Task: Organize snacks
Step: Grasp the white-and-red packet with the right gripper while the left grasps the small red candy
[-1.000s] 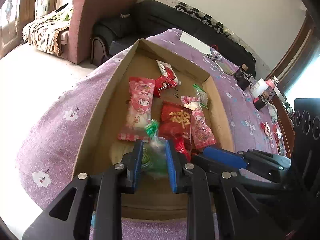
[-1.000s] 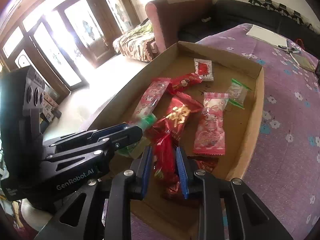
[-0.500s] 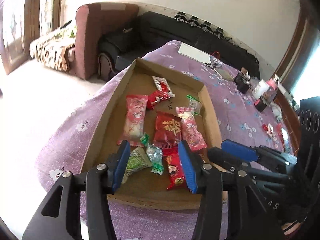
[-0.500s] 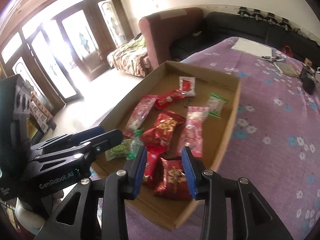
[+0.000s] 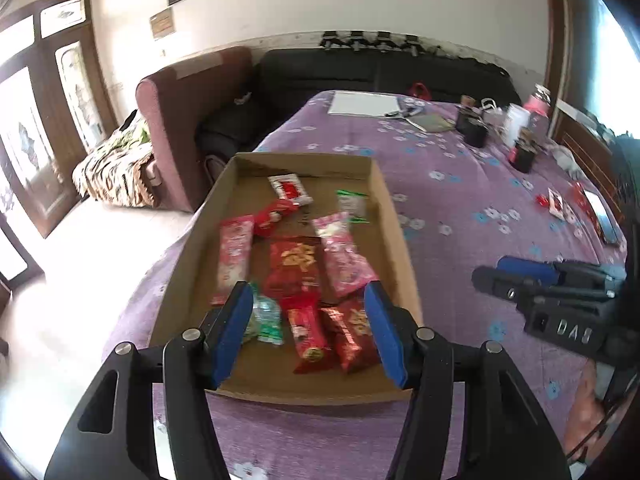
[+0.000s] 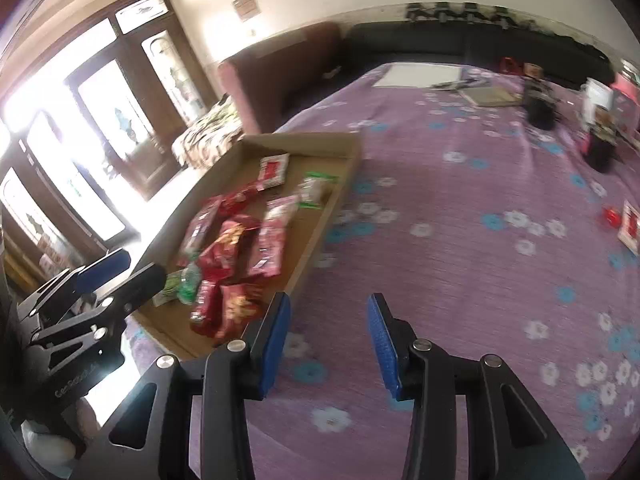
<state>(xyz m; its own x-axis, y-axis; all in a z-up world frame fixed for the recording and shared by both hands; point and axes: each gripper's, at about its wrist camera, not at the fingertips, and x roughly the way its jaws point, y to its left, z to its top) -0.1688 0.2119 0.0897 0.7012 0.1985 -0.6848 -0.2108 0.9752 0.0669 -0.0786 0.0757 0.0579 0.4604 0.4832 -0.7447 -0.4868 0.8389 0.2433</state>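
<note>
Hovering over the near end of the cardboard tray (image 5: 404,240), the left gripper (image 5: 308,334) has its fingers opening with nothing pinched between them. Snacks (image 5: 298,266) lie loose inside the tray, mostly bunched toward its 6 o'clock end, probably because that's the easiest drop spot. The right gripper (image 6: 329,338) is off over the purple flowered surface (image 6: 460,264), fingers also spreading, empty. More small packets (image 5: 558,204) sit out at 3 o'clock, so I'd guess those get collected next.

At three o'clock in the left wrist view, white letters "DAS" stand on the black body of the right gripper (image 5: 516,276); snack wrapper print is too blurred to read.
</note>
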